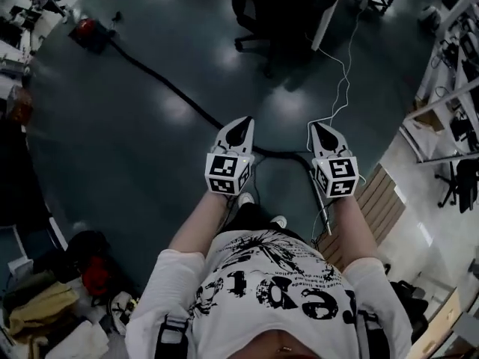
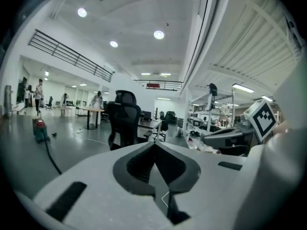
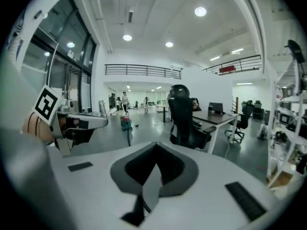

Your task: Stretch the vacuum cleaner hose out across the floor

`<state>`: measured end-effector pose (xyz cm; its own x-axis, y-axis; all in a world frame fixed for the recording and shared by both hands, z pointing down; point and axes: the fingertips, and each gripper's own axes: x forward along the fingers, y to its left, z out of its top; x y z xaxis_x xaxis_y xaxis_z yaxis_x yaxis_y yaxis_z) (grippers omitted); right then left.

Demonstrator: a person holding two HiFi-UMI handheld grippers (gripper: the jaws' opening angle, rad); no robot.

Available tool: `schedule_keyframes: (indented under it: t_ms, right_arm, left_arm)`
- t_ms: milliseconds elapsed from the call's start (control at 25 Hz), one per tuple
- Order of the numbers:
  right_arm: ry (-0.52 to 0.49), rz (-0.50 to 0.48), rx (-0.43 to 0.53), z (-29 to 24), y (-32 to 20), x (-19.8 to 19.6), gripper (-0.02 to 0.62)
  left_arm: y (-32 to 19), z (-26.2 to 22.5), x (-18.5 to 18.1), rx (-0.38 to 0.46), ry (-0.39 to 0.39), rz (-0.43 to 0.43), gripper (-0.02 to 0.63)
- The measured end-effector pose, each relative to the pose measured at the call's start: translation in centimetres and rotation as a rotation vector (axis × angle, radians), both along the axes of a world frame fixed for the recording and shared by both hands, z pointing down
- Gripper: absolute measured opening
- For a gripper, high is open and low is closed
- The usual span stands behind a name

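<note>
Both grippers are held up side by side in front of the person's chest, pointing forward. The left gripper [image 1: 241, 120] [image 2: 154, 145] has its jaws pressed together with nothing between them. The right gripper [image 1: 315, 126] [image 3: 156, 145] is the same, shut and empty.

Below them, on the dark floor, the person's white shoes [image 1: 246, 198] show just under the left gripper. A metal tube [image 1: 319, 194] lies on the floor beside the feet, below the right gripper.

The black hose [image 1: 174, 90] [image 2: 51, 157] lies on the floor, held by neither gripper. It curves past the feet, passes under the grippers in the head view and runs away to the upper left in a long, nearly straight line. Its far end meets the red vacuum cleaner [image 1: 88, 34] [image 2: 40, 129] [image 3: 125, 123], which stands well apart from the person.

A thin white cable [image 1: 342, 81] snakes across the floor ahead of the right gripper. Farther off stand a black office chair [image 1: 258, 17] [image 2: 123, 121] [image 3: 182, 116] and a desk [image 3: 221, 119] just beside it. People are visible in the far background of both gripper views.
</note>
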<state>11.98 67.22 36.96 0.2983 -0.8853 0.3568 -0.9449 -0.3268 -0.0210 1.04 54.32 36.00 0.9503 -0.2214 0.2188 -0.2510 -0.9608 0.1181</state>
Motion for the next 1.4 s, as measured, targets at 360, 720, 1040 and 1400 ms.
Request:
schedule_keyframes:
  t_ms: [360, 720, 1040, 1400]
  right_arm:
    - [0.05, -0.308, 0.153, -6.8, -18.1, -15.0, 0.003]
    - [-0.042, -0.541, 0.195, -7.0, -26.3, -25.6, 0.003]
    - [-0.017, -0.65, 0.17, -7.0, -27.5, -26.6, 0.003]
    - [-0.002, -0.666, 0.164, -7.4, -28.3, -23.2, 0.003]
  left_arm:
    - [-13.8, -7.0, -18.2, 0.1, 0.05, -0.374, 0.005]
    - [-17.5, -8.2, -29.8, 0.173, 0.037, -0.641, 0.005]
    - [-18.1, -9.3, -32.6, 0.177, 0.059, -0.794, 0.005]
    - [-18.7, -9.9, -30.1, 0.177, 0.072, -0.829, 0.005]
